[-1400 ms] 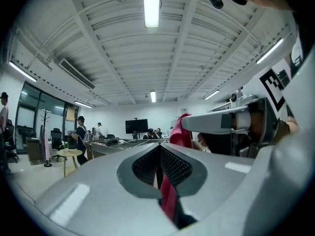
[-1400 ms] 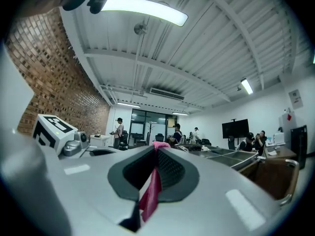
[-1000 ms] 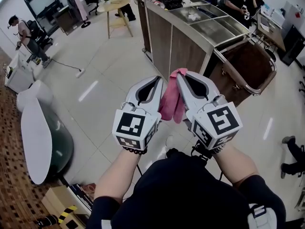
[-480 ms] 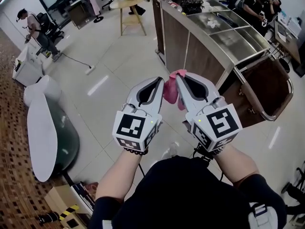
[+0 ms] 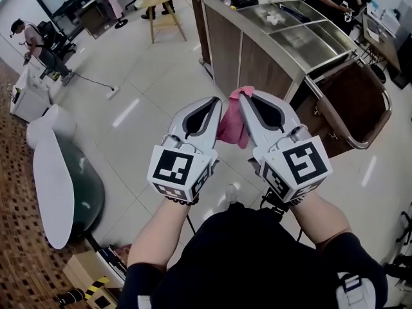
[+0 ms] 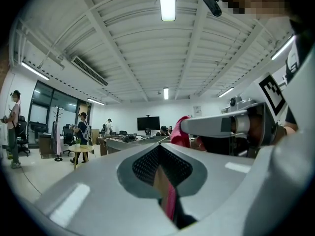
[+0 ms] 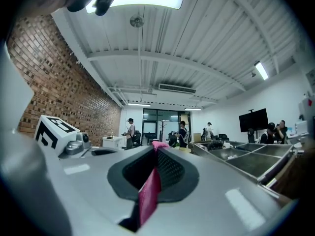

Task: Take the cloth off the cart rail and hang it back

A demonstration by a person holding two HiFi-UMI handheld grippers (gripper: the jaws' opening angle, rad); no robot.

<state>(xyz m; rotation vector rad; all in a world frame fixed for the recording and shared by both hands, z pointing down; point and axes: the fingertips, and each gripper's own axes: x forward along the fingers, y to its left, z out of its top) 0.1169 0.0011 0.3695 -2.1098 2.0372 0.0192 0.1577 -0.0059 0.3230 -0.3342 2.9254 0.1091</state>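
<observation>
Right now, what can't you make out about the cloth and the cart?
- Pink cloth: head view, most of it hidden between the left gripper and right gripper; each gripper view shows only a strip.
- Cart rail: right gripper view, cut off at the lens edge.
- Things on the cart top: too small in every view.

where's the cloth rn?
Head view, centre: the cloth hangs in mid-air, pinched by both the left gripper and the right gripper, left of the cart rail.

Grey-white left tool (image 5: 216, 103) and right tool (image 5: 242, 102), black-and-white marker cubes (image 5: 179, 171); dark top (image 5: 251, 256), seemingly short-sleeved.
</observation>
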